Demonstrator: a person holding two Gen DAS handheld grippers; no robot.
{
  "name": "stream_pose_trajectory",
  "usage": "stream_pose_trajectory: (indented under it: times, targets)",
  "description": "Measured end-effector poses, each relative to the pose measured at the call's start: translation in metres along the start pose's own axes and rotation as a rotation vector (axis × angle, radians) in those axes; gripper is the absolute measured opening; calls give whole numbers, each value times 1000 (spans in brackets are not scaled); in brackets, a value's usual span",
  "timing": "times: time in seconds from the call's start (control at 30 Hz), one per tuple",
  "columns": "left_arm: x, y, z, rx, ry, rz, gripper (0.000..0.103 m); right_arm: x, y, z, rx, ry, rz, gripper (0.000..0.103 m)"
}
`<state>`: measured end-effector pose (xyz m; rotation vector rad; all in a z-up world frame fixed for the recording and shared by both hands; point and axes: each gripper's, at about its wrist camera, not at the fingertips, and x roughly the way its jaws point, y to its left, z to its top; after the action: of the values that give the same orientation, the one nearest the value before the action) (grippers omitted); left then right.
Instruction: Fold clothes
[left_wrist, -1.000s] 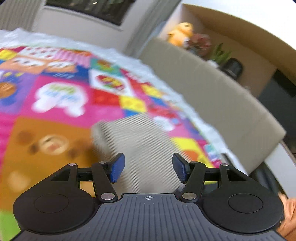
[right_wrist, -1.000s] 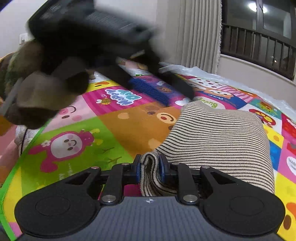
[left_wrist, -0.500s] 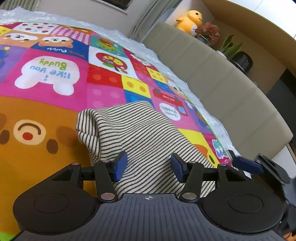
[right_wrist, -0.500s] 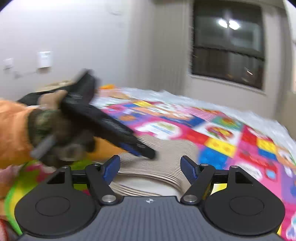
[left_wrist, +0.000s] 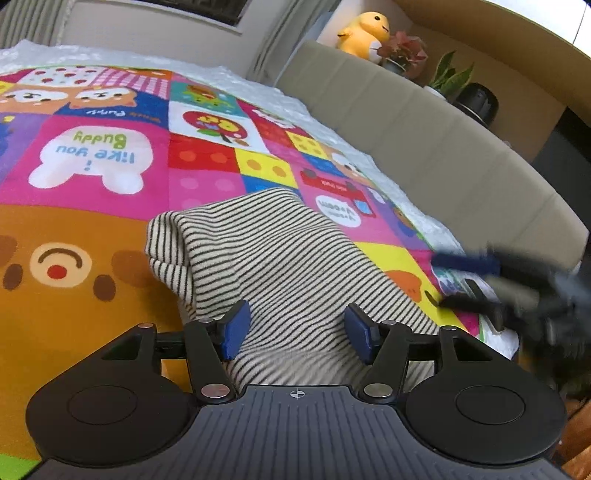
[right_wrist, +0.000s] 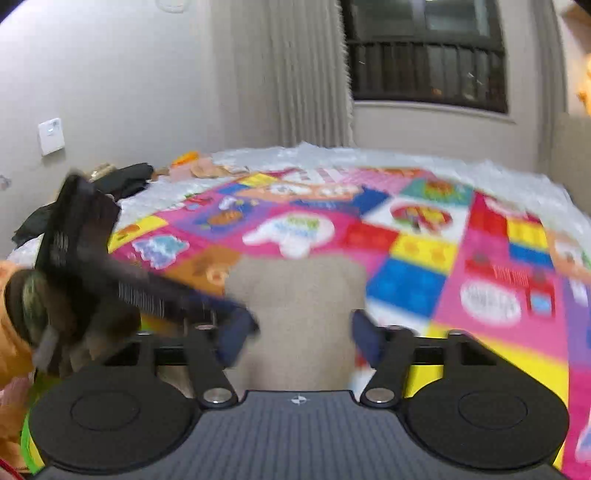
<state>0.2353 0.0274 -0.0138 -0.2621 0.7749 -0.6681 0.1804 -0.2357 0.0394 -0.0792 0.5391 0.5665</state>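
Lying folded on the play mat (left_wrist: 92, 177): striped garment (left_wrist: 280, 258), long axis running straight ahead from near edge to far-left corner. Hovering over its near edge, fingers spread wide, gripping nothing: left gripper (left_wrist: 295, 332). Sitting off the right edge, also wide and empty: right gripper (right_wrist: 301, 341). Left looking nearer.

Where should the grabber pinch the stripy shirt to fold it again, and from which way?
Probably the rounded doubled-up corner of the stripy shirt, coming in from the orange bear patch side of the play mat. That corner bulges thick and lifted off the mat, so fingers could likely slip under it. The left gripper is open above the near part of the shirt, and the right gripper is open too.
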Motion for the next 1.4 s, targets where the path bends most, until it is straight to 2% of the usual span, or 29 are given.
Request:
stream_pose_trajectory:
  times: [0.17, 0.23, 0.27, 0.33, 0.4, 0.67, 0.83, 0.93, 1.0, 1.07, 1.17, 1.3, 1.4]
  targets:
    - [-1, -1, -1, 12, 0, -2, 64, 60, -3, 49, -78, 43, 6, 36]
    - [-1, -1, -1, 17, 0, -4, 64, 90, -4, 56, -76, 116, 39, 37]
    - [-1, -1, -1, 19, 1, -5, 65, 108, -4, 55, -83, 181, 62, 38]
    - [0, -1, -2, 22, 4, -7, 65, 143, -6, 40, -94, 279, 27, 41]
    - [1, 0, -3, 24, 8, -10, 65, 156, -5, 26, -129, 294, -5, 41]
    - [2, -9, -5, 59, 6, -11, 75, 119, -4, 27, -95, 190, -34, 44]
    - [2, -9, -5, 59, 9, -4, 75, 89, -15, 38, -83, 81, -127, 62]
    - [2, -10, -5, 57, 8, -1, 76, 91, -31, 32, -29, 116, -180, 63]
    - [2, -9, -4, 51, 8, -8, 76, 105, -41, 18, -4, 193, -209, 70]
    - [-1, -10, 0, 40, 7, -17, 75, 105, -40, 14, 2, 186, -224, 77]
    - [-11, -11, 12, 36, -9, -52, 75, 105, -40, 9, 13, 175, -245, 78]
    - [-22, -10, 34, 20, -90, -24, 74, 105, -39, 3, 26, 161, -274, 79]
    - [-14, -2, 46, -21, -93, -8, 69, 105, -38, -1, 34, 151, -297, 82]
